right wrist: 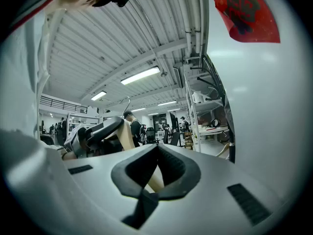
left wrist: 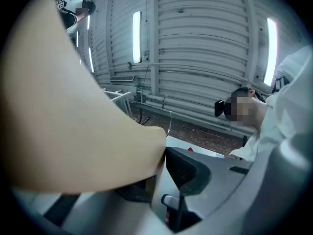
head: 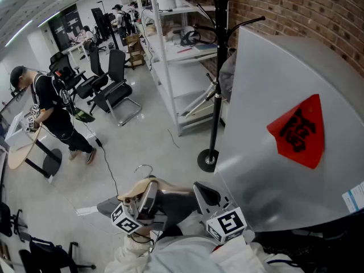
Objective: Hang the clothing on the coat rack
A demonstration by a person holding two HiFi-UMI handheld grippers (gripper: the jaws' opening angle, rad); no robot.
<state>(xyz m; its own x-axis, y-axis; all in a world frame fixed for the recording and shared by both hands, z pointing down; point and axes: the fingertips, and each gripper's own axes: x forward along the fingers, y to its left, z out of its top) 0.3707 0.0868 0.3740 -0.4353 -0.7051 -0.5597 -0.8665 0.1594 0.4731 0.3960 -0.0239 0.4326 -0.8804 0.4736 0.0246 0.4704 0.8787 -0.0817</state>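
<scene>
Wooden hanger low in head view, over floor, near side of coat rack.
Left gripper clamped on hanger near wire hook. Right gripper pinched on other arm's end.
Garment hard to make out: grey patch under hanger's left end, can't tell if fabric.
Left gripper view mostly blocked by hanger.
Grey panel cuts off rack's right side.
Open floor up to rack base. White shelving just behind.
</scene>
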